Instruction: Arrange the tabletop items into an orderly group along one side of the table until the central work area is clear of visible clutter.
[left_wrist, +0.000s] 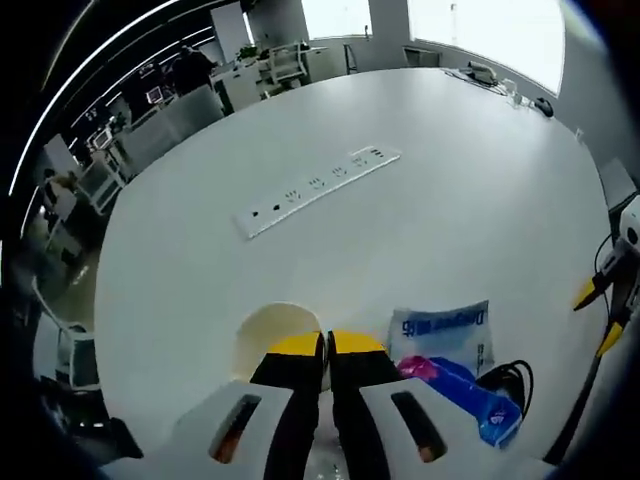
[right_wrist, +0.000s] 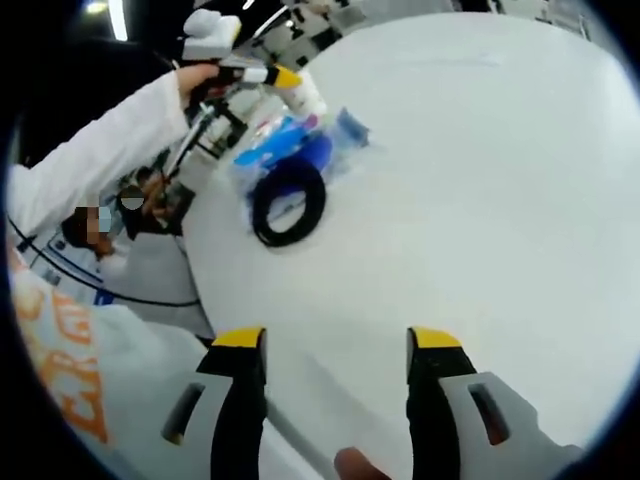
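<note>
The left hand-held gripper (left_wrist: 327, 345) has its yellow-tipped jaws pressed together at the rim of a cream round paper cup (left_wrist: 268, 335), apparently pinching it, at the near edge of the round white counter (left_wrist: 450, 200). Just to its right lie a clear plastic packet with blue print I cannot read (left_wrist: 445, 330), a blue-and-pink wrapped item (left_wrist: 470, 395) and a coiled black cable (left_wrist: 510, 380). Well beyond lies a long white power strip (left_wrist: 318, 187), running slantwise. The right hand-held gripper (right_wrist: 338, 345) is spread, holding nothing, with the cable coil ahead to its left.

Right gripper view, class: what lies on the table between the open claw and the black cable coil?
Nothing: between the right claw and the black cable coil is bare white table, as the right gripper view shows.
</note>
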